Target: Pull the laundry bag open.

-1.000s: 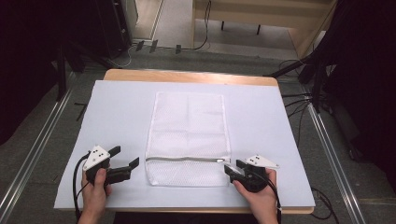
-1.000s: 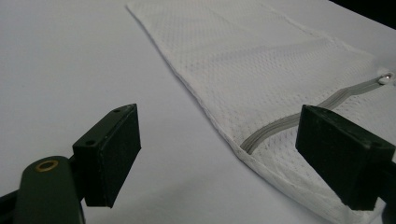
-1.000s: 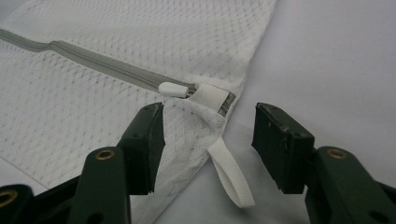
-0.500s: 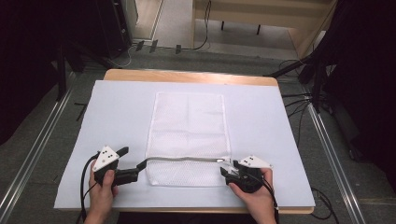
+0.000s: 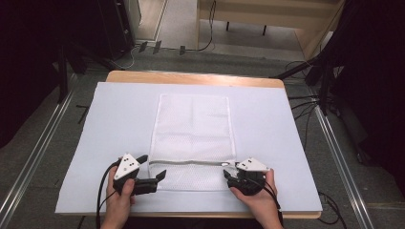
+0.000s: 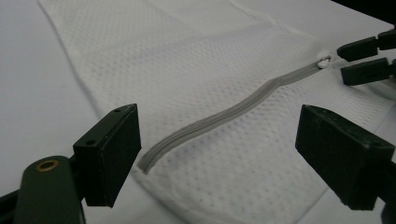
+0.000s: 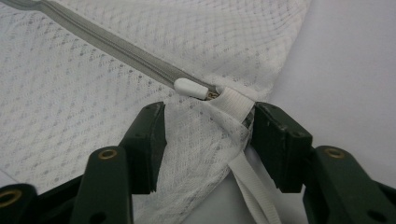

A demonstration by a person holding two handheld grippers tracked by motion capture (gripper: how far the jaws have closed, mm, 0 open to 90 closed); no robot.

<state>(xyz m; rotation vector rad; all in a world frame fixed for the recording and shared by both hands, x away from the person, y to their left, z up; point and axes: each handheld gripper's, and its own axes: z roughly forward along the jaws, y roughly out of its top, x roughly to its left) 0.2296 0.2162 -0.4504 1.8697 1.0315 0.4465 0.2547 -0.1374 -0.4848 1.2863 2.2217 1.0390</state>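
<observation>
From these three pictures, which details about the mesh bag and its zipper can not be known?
- Inside of the mesh bag: blurred in the high view, weave hides it.
- Right hand-held gripper grip on the white tab: contact unclear.
- Zipper pull: too small in the left gripper view.
- Zipper teeth: too fine.

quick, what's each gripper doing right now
Left gripper: open, jaws wide around the zipper end, holding nothing.
Right gripper: open, jaws astride the mesh bag corner, not clamped.
</observation>
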